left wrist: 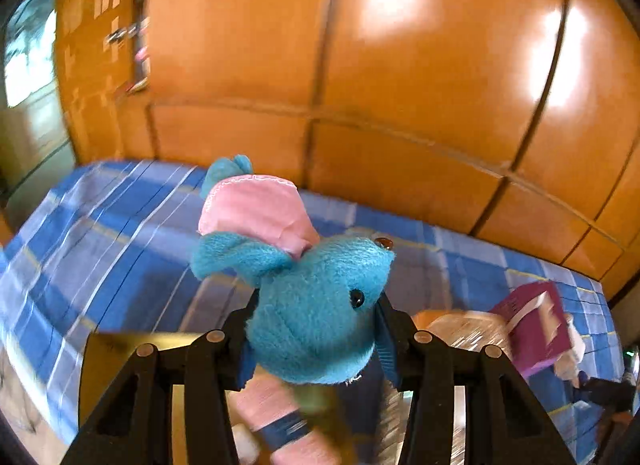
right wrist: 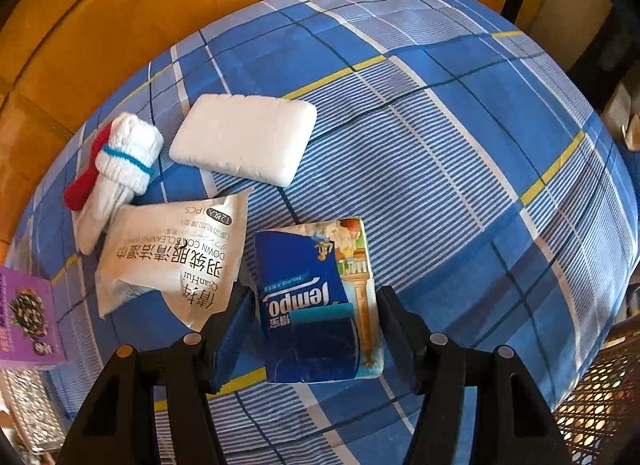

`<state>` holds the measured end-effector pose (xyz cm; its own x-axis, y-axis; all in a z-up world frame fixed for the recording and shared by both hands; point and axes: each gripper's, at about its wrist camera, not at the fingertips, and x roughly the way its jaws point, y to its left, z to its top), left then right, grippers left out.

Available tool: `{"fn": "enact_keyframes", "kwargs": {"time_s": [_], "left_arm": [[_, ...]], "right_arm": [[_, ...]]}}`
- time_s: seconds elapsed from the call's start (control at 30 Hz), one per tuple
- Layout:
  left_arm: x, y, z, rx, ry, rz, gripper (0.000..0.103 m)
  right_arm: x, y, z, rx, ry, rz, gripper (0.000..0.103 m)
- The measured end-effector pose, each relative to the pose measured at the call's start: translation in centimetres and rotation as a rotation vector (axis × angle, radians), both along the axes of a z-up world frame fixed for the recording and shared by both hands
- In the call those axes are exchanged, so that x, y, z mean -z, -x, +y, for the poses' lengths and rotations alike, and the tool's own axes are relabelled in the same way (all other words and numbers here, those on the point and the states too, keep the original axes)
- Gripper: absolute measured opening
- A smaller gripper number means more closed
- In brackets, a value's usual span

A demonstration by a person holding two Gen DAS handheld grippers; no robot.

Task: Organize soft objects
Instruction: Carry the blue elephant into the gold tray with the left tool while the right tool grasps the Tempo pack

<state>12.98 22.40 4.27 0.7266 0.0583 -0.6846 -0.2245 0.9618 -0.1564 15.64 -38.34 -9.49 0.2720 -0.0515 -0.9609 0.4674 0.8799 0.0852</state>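
Now we hold the plush (left wrist: 316,305) in the left gripper (left wrist: 316,341), its jaws pressed into the blue body from both sides and lifted clear above the bed (left wrist: 120,233). The toy's pink cap points up and away from us, toward the wooden wardrobe (left wrist: 400,65). Below the jaws the view is blurred; we make out something pink with a dark band, but cannot say what it is.

Our right gripper (right wrist: 314,329) hangs low over the bed with its jaws wide, and the tissue pack (right wrist: 320,301) lies between them. We cannot tell whether either finger touches it. The pack's long axis runs roughly along the fingers, pointing away from us, so the jaws would close across its short width. That, we judge, is the relation the next move turns on: the right gripper is the nearer one, and squarely lined up.

Just left of the pack lies the wipes packet (right wrist: 172,253), its corner close to the left finger; closing could snag it, we think. Farther off are the rolled socks (right wrist: 120,161) and the white pad (right wrist: 244,137), near each other and well apart from the jaws. A purple box (right wrist: 26,317) sits at the bed's left edge.

To the right the bed is bare up to its edge, beyond which a perforated basket (right wrist: 592,397) shows. That side offers the open room.
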Motion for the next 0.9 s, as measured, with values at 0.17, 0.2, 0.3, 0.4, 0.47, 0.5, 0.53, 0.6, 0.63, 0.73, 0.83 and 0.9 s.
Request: {"fn": "enact_keyframes", "kwargs": {"time_s": [0.17, 0.2, 0.3, 0.4, 0.47, 0.5, 0.53, 0.6, 0.63, 0.73, 0.83, 0.9], "left_arm": [[3.8, 3.9, 4.4, -0.078, 0.068, 0.03, 0.049], [4.3, 4.2, 4.8, -0.088, 0.073, 0.04, 0.05], [6.6, 5.1, 5.9, -0.11, 0.083, 0.089, 0.051], [8.4, 5.6, 6.9, -0.123, 0.095, 0.122, 0.054], [9.2, 5.8, 7.5, -0.135, 0.108, 0.132, 0.057], [9.6, 5.9, 7.7, -0.135, 0.114, 0.138, 0.06], [10.0, 6.0, 7.8, -0.136, 0.122, 0.145, 0.063], [10.2, 6.4, 8.0, -0.137, 0.13, 0.148, 0.074], [10.1, 6.8, 7.9, -0.131, 0.14, 0.14, 0.077], [9.9, 7.8, 7.6, -0.13, 0.126, 0.133, 0.081], [9.6, 8.8, 7.1, -0.113, 0.08, 0.121, 0.087], [9.5, 9.5, 6.7, -0.101, 0.051, 0.116, 0.092]], "right_arm": [[-0.1, 0.2, -0.1, 0.0, -0.003, -0.006, 0.063], [-0.1, 0.2, -0.2, 0.002, -0.002, -0.008, 0.062], [0.0, -0.1, -0.1, 0.005, 0.02, -0.004, 0.055], [0.1, -0.1, 0.3, -0.003, 0.038, 0.002, 0.055], [0.3, -0.4, 0.7, -0.012, 0.056, 0.013, 0.055], [0.4, -0.5, 0.9, -0.019, 0.069, 0.022, 0.054], [0.5, -0.6, 1.0, -0.024, 0.077, 0.028, 0.055], [0.5, -0.7, 1.3, -0.029, 0.088, 0.032, 0.055], [0.6, -0.7, 1.3, -0.031, 0.091, 0.033, 0.055], [0.5, -0.6, 1.5, -0.03, 0.099, 0.03, 0.054], [0.3, -0.4, 1.4, -0.005, 0.099, 0.022, 0.052], [0.0, 0.3, 1.1, 0.022, 0.113, 0.017, 0.052]]}}
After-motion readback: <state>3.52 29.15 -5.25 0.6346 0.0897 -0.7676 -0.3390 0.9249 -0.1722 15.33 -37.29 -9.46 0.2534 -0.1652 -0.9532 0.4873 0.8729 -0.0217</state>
